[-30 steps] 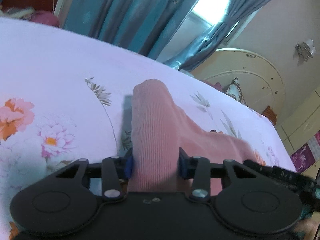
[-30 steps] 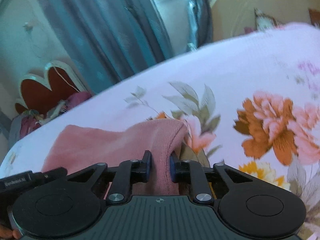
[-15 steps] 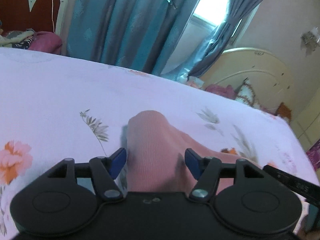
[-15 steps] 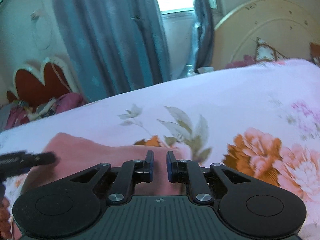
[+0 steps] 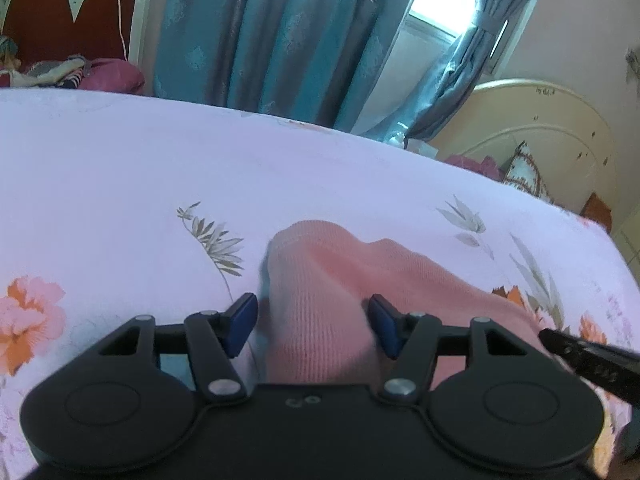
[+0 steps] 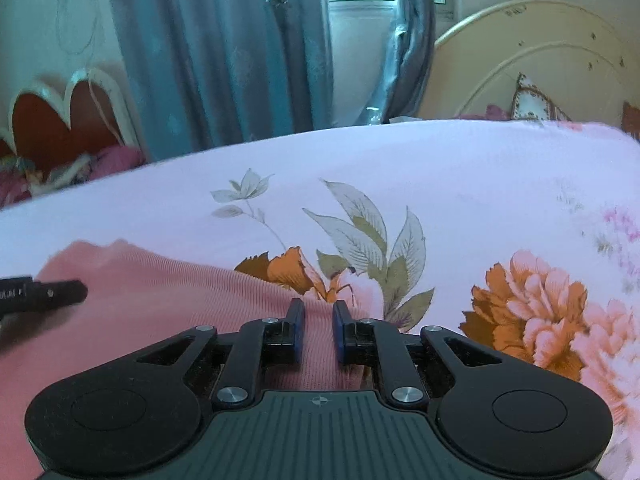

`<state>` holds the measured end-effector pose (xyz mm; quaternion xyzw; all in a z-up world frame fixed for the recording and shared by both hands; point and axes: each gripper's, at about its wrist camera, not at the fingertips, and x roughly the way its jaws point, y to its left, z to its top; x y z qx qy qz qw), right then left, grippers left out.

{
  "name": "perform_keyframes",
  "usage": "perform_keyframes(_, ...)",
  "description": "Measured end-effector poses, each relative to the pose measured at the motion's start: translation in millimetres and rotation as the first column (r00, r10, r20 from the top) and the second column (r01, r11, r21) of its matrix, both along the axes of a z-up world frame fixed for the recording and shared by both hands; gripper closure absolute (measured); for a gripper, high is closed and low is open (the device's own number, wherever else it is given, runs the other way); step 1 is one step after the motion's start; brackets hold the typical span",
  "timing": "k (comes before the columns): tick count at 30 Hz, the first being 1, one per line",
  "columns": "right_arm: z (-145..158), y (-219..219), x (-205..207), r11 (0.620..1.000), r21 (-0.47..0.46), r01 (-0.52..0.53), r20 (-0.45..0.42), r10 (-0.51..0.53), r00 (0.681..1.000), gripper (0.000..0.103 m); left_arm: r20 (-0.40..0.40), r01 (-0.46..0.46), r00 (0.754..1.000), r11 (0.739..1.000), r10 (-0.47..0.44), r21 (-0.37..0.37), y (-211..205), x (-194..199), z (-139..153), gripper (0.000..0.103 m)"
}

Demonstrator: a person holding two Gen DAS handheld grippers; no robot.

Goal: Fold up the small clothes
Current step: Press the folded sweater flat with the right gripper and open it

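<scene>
A pink ribbed garment [image 5: 320, 276] lies on the floral bed sheet [image 5: 200, 160]. Its rounded folded end points away from me. My left gripper [image 5: 311, 300] straddles that end with its jaws wide. The blue pads [image 5: 240, 320] stand clear of the cloth on both sides. In the right wrist view the garment [image 6: 160, 300] spreads flat to the left. My right gripper [image 6: 318, 303] sits low at its right edge, its jaws narrow, with pink cloth filling the slit between the pads. The black tip of the left gripper [image 6: 44, 292] shows at the left edge.
Blue curtains [image 5: 280, 32] and a window are behind the bed. A cream round headboard [image 5: 540, 140] with a cushion stands at the right, and a red heart-shaped headboard [image 5: 60, 12] with piled clothes at the left. The bed's edge [image 5: 616, 248] drops off at the right.
My left jaws have spread off the garment's end, which now rests on the sheet. My right gripper has rolled level and sunk, laying its raised cloth edge flat.
</scene>
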<state>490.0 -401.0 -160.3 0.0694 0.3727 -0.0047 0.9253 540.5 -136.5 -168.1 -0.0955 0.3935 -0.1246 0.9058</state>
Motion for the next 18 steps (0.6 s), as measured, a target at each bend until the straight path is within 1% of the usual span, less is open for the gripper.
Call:
perform_keyframes(4, 18.3, -2.1, -24.6, 0.999, 0.047, -0.009, 0.024, 0.008, 1.000, 0.089, 0.017, -0.008, 1.000, 0.999, 0.007, 0.031, -0.9, -9.7, 12.0, 0.038)
perform_keyframes(8, 35.4, 2.9, -56.5, 0.998, 0.060, -0.027, 0.046, 0.025, 0.999, 0.088, 0.041, 0.029, 0.999, 0.998, -0.031, 0.053, -1.6, -31.2, 24.9, 0.038)
perform_keyframes(9, 38.0, 5.5, -62.9, 0.998, 0.060, -0.031, 0.046, 0.029, 0.999, 0.081, 0.045, 0.044, 0.998, 0.997, -0.046, 0.057, -2.1, -38.3, 28.0, 0.038)
perform_keyframes(10, 40.8, 7.6, -71.5, 0.998, 0.060, -0.037, 0.051, 0.033, 0.998, 0.072, 0.051, 0.056, 0.997, 0.996, -0.060, 0.068, -3.2, -45.2, 30.8, 0.038)
perform_keyframes(11, 43.8, 10.2, -82.0, 0.997, 0.059, -0.041, 0.066, 0.038, 0.997, 0.046, 0.059, 0.071, 0.995, 0.994, -0.076, 0.083, -4.9, -53.6, 33.6, 0.038)
perform_keyframes(12, 47.2, 13.0, -92.0, 0.998, 0.052, -0.047, 0.082, 0.042, 0.996, 0.038, 0.069, 0.087, 0.993, 0.992, -0.094, 0.094, -5.6, -63.4, 36.9, 0.037)
perform_keyframes(14, 52.3, 19.8, -111.6, 0.997, 0.036, -0.061, 0.093, 0.058, 0.994, 0.039, 0.087, 0.131, 0.986, 0.985, -0.142, 0.116, -6.2, -85.9, 42.6, 0.037)
perform_keyframes(16, 53.6, 22.1, -128.0, 0.997, 0.042, -0.062, 0.095, 0.057, 0.994, 0.039, 0.099, 0.159, 0.980, 0.977, -0.174, 0.140, -5.8, -105.5, 44.6, 0.037)
perform_keyframes(17, 52.9, 22.8, -136.9, 0.997, 0.046, -0.060, 0.089, 0.055, 0.994, 0.042, 0.102, 0.171, 0.977, 0.974, -0.187, 0.147, -4.9, -115.7, 44.8, 0.037)
perform_keyframes(18, 51.7, 24.5, -145.6, 0.997, 0.045, -0.063, 0.078, 0.060, 0.995, 0.054, 0.104, 0.176, 0.976, 0.973, -0.193, 0.150, -3.3, -125.7, 44.2, 0.037)
